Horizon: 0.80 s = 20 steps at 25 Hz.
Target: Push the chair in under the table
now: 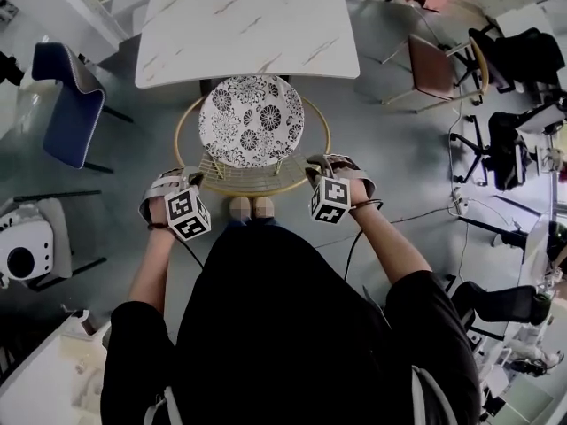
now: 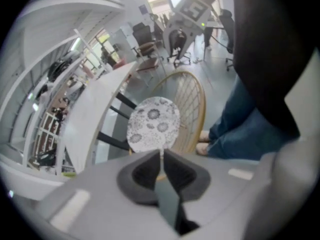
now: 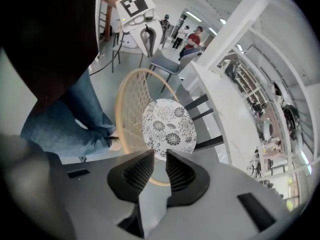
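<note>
Hovering over chair (image 1: 252, 120), left tool (image 2: 161, 156) clenched, right tool (image 3: 160, 156) parted, both empty; it's barely under 12 o'clock worktop (image 1: 248, 25), push seems unfinished.

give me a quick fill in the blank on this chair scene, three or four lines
1. The cushion on the wicker chair has a black-and-white ____ pattern.
2. The right gripper has its jaws ____, with nothing between them.
3. The spare chair at the head view's left is ____.
4. The left gripper, jaws together, holds ____.

Missing words: floral; open; blue; nothing
</note>
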Motion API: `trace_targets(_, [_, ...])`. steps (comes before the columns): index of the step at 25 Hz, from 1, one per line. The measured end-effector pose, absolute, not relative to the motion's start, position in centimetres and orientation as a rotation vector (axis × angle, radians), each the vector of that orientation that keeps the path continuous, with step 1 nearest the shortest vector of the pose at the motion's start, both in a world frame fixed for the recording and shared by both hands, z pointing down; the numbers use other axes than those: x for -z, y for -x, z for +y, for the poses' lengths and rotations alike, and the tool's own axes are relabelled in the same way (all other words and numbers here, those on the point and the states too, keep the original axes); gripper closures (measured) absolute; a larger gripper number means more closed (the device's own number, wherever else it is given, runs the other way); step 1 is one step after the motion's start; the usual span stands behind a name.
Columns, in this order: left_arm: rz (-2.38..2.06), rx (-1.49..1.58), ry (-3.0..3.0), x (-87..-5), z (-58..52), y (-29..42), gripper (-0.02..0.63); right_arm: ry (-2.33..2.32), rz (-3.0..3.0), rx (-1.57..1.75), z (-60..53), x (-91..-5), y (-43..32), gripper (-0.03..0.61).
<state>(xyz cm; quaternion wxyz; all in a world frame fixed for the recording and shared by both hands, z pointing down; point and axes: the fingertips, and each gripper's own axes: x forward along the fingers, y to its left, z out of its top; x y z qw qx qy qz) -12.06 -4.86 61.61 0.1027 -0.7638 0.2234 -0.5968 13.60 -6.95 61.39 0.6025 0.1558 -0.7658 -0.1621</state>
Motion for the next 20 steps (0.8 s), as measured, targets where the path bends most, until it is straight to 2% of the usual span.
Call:
trace_targets(2, [0.784,1.640,2.298,-58.5,-6.2,11.0,0.603,-0.473,-1.853,0.346,-7.8,-58.6,-12.1,0.519])
trace_targets(5, [0.935,1.430,2.378,-53.5,-8.0,9.4,0.604,-0.647,-1.976,0.329,-9.2,-53.8,-9.6,0.543])
trace_targets(14, [1.328,0.702,2.482,-38.1,-10.8,5.9,0.606,-1.222,-2.347,0.275,-12.5,-36.9,-6.7,0.557])
trace_targets(20, [1.562,0.233,2.546,-30.5,-10.4,6.1,0.606,-1.517,-2.506,0.295,-11.6,-29.1,-7.1,0.558])
